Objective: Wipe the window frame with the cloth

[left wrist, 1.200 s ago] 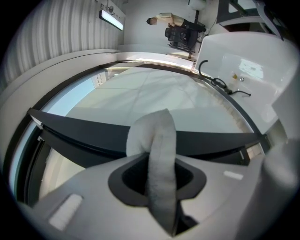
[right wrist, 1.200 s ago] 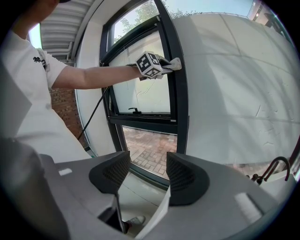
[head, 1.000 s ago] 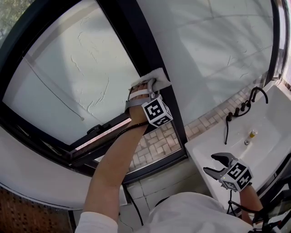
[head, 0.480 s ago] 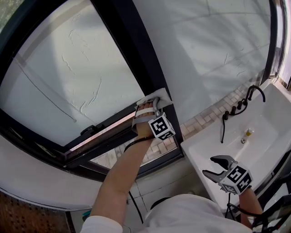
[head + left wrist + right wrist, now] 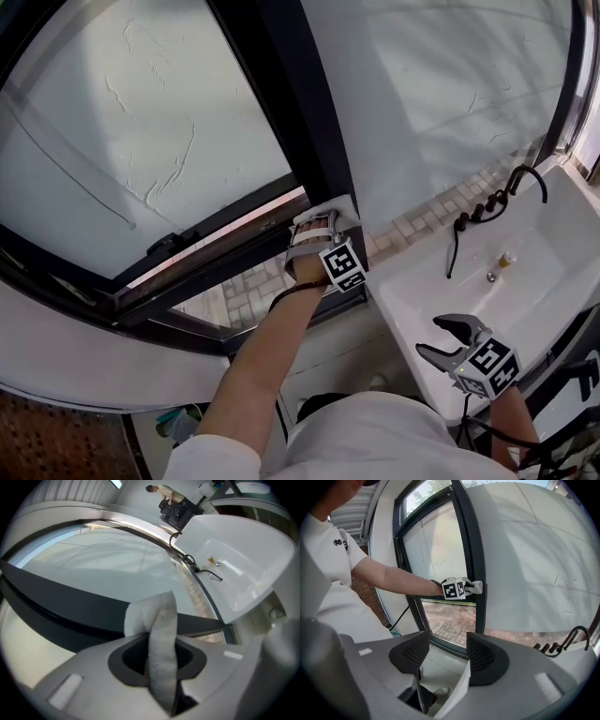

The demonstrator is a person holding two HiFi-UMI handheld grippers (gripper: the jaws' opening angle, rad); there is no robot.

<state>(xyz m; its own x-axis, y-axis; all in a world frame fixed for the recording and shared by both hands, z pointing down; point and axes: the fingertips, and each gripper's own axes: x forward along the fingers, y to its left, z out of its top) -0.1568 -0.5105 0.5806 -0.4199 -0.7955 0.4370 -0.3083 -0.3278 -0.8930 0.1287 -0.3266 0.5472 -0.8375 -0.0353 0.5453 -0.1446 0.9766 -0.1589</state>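
Observation:
My left gripper (image 5: 317, 225) is shut on a white cloth (image 5: 330, 206) and presses it against the dark vertical window frame (image 5: 298, 112), low down where the open sash meets it. In the left gripper view the cloth (image 5: 158, 630) stands folded between the jaws, touching the dark frame bar (image 5: 65, 616). My right gripper (image 5: 434, 339) hangs open and empty over the sink's front left corner. From the right gripper view, the left gripper (image 5: 456, 588) and cloth (image 5: 476, 587) show against the frame (image 5: 469, 536).
A white sink (image 5: 525, 291) with a dark faucet (image 5: 520, 178) stands at the right under frosted glass. The tilted window sash (image 5: 141, 169) opens at lower left, with brick paving (image 5: 234, 291) seen through the gap. A black cable (image 5: 401, 613) hangs below the left arm.
The left gripper has slid the cloth down the vertical frame toward the lower corner. The right gripper has stayed open by the sink.

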